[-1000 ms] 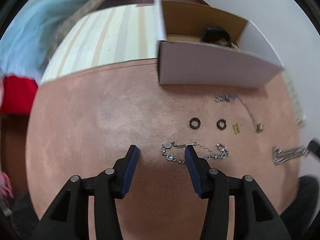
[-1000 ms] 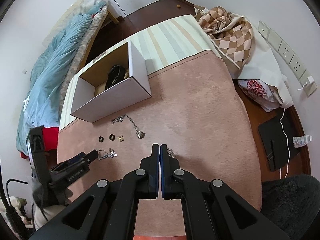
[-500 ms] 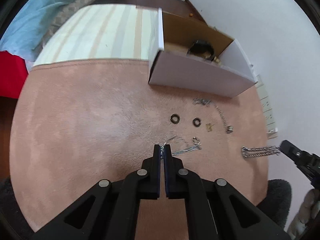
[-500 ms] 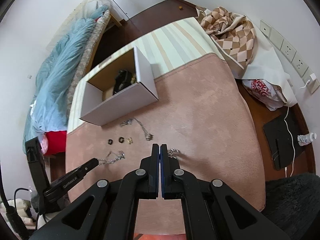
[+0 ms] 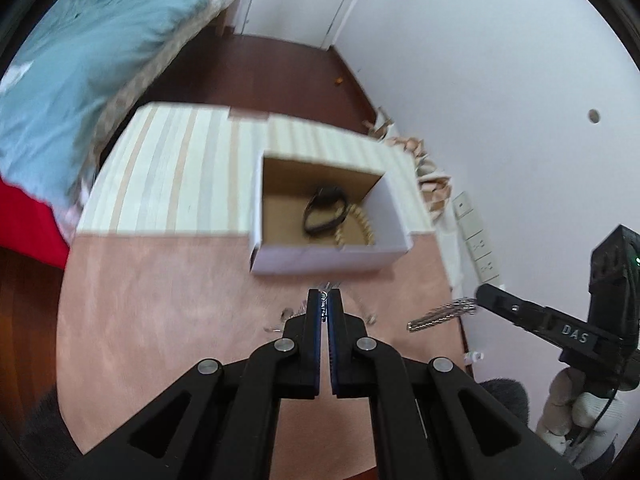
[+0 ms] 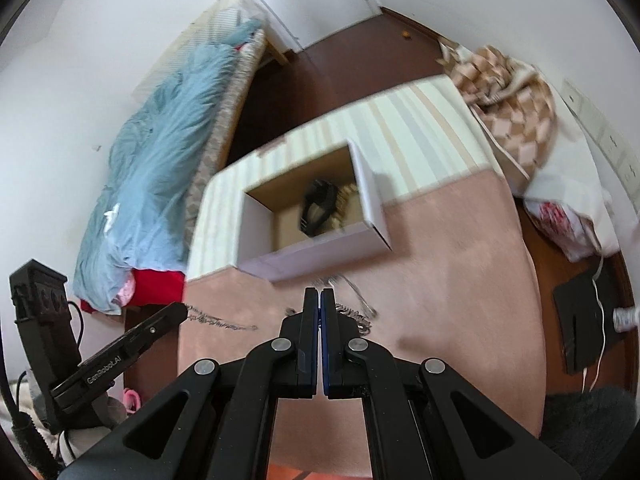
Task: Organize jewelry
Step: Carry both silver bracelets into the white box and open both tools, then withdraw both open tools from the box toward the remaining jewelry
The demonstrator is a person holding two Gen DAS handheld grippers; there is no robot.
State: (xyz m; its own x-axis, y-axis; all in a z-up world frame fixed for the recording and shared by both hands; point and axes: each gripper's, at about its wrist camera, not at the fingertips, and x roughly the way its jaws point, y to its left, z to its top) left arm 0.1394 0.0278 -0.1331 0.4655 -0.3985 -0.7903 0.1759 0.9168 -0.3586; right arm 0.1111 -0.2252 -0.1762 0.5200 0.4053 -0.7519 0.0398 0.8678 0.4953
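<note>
Now the pink bed carries the open cardboard box, a dark band and beaded bracelet already inside. Each gripper has its fingers pinched closed on jewelry: the left gripper on a thin bracelet chain, the right gripper on a thick silver chain. Carry both high over the near wall, then release one at a time so the dangling chains do not tangle.

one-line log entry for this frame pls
left gripper: shut on thin chain | right gripper: shut on silver bracelet | box: black band, beaded bracelet inside
</note>
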